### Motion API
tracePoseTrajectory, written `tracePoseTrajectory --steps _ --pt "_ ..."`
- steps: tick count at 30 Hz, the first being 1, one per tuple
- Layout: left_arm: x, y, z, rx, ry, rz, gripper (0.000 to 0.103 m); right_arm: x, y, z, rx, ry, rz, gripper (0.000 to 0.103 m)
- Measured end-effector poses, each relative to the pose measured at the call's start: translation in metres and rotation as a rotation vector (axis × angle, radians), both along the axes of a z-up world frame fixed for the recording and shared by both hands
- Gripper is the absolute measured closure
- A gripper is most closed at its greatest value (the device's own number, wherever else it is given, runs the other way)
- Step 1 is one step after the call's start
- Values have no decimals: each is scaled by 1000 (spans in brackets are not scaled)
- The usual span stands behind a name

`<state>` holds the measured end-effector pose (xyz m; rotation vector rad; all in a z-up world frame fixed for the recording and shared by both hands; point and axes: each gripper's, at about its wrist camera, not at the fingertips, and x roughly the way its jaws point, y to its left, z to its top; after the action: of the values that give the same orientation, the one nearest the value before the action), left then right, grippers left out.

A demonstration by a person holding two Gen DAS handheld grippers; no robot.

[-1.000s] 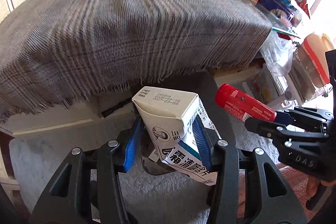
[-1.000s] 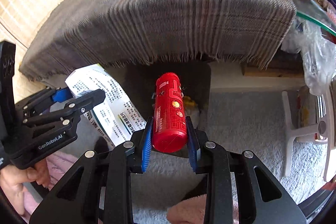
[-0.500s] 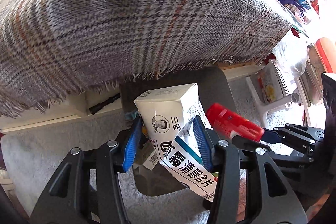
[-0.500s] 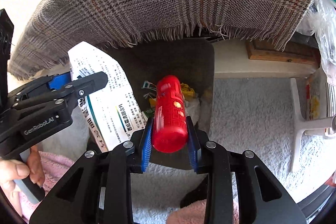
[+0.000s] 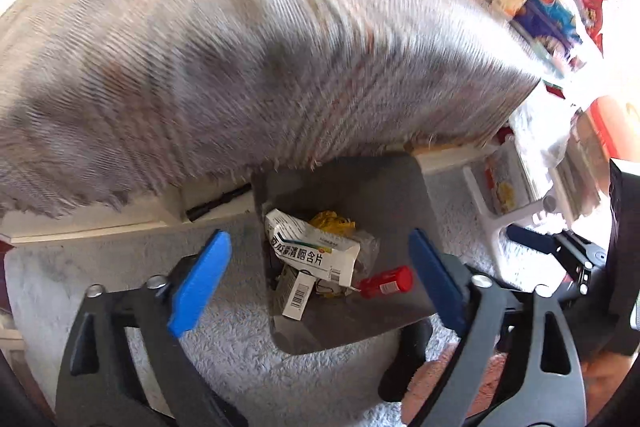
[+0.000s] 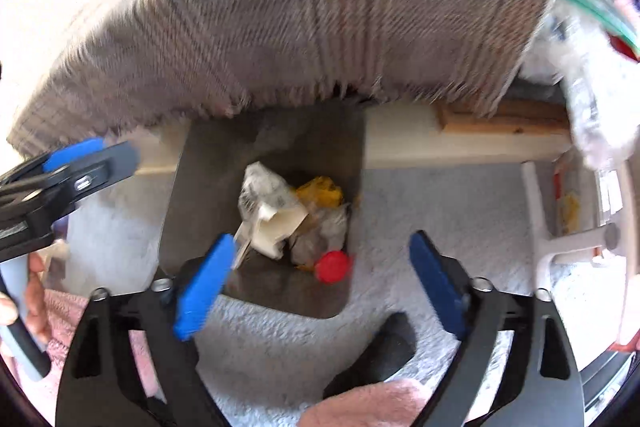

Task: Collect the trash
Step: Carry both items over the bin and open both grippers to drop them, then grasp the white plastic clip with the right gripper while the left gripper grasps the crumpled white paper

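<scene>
Both jaws have just been opening. My left gripper (image 5: 316,283) and right gripper (image 6: 320,283) stand wide, nothing between them. The box (image 5: 314,253) and red tube (image 5: 386,282) lie in the bin (image 5: 400,195). I judge the box light and crushable, best taken across flat faces; the tube stiff, slippery, taken mid-body. Motion blur obscures the cloth (image 5: 240,67); trash beneath is hidden.

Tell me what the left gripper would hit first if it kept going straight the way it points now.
Most likely the white medicine box lying on top of the rubbish in the grey bin. The left gripper, its jaws just opened and empty, points down into the bin. Depth is hard to judge, so the red bottle beside the box is possible.
</scene>
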<state>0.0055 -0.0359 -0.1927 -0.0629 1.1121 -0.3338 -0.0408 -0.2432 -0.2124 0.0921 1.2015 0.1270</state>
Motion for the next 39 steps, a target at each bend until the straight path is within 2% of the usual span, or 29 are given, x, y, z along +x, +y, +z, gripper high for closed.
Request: tracePoseTrajectory --steps 2,8,11,14,16,18,21,26,31,39 --pt "-3 6 15 4 -30 10 8 3 -9 16 -4 -34 -23 4" --pt "0 20 66 -13 -97 24 8 26 -40 63 78 -90 -84 3" --pt "15 24 89 -12 -129 29 8 46 -47 94 124 -128 -112 3" --pt "34 26 108 -12 -162 32 8 70 -46 124 123 -173 -121 3" --pt "52 24 120 2 -199 33 8 89 -43 139 126 -206 -124 3" --pt "67 22 126 -11 -202 42 8 108 -45 149 153 -229 -127 3" --pt "92 23 132 -33 -217 60 8 136 -47 151 192 -252 -135 3" --pt "129 22 134 -23 -244 76 8 187 -51 130 190 -225 -162 3" --pt "163 21 123 -8 -247 78 8 218 -59 115 145 -198 -196 3" --pt "215 24 100 19 -238 86 8 243 -81 114 114 -217 -250 3"
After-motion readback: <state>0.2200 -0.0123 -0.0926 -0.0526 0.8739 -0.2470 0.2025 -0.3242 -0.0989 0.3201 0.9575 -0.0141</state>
